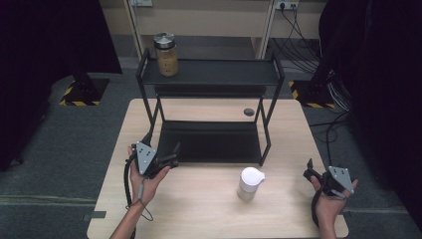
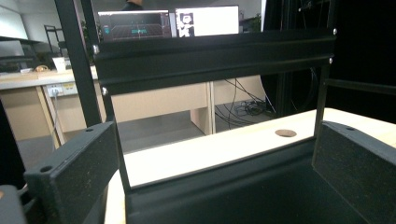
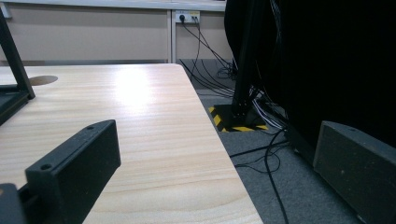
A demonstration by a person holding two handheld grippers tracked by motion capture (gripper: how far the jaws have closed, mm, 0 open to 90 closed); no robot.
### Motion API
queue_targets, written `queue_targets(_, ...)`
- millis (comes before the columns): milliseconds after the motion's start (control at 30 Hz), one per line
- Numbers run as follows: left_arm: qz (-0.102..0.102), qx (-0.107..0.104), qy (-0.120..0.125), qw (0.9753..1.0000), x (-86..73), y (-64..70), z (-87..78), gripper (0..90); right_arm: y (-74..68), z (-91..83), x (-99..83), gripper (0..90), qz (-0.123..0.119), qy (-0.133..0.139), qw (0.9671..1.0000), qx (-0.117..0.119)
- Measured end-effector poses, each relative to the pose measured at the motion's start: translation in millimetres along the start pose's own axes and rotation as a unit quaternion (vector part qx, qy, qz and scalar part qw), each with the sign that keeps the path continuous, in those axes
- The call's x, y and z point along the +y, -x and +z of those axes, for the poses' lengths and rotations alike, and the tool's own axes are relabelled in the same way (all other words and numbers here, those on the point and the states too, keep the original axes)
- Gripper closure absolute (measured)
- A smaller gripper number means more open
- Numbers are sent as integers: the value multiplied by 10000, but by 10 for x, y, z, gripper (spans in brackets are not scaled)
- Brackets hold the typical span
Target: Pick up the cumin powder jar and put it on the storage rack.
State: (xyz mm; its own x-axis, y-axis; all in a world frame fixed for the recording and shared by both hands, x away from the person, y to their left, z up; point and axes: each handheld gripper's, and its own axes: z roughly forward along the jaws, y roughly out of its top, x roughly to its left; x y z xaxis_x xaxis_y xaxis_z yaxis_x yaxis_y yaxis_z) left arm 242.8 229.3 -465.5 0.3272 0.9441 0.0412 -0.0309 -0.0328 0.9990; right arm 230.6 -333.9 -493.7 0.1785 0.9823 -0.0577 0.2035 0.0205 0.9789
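Between my two grippers, nearer the right gripper (image 1: 314, 175) than the left gripper (image 1: 168, 153), both wide open and empty, stands the white lidded jar (image 1: 249, 183), which I judge smooth, light, rigid, best grasped mid-body.

You work in a lab or office room. Behind your table (image 1: 209, 199) stand desks with monitors (image 2: 168, 23), wall sockets (image 3: 187, 16), many loose cables (image 1: 303, 45) and hazard-striped stand bases (image 1: 79, 94).
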Motion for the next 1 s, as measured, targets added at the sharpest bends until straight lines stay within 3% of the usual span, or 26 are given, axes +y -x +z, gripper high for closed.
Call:
queue_targets(433,-121,-48,-94,9999,-176,12,-90,0,3,0,0,7,9,0,10000,6)
queue_targets(767,-71,-154,-312,9994,-281,16,-203,0,2,3,3,6,-27,-7,10000,21)
queue_targets(867,-180,-173,-395,9989,-318,39,-225,0,13,5,3,6,7,-7,10000,35)
queue_targets(1000,-179,-170,-443,9987,-339,53,-244,0,13,7,4,6,-12,-8,10000,42)
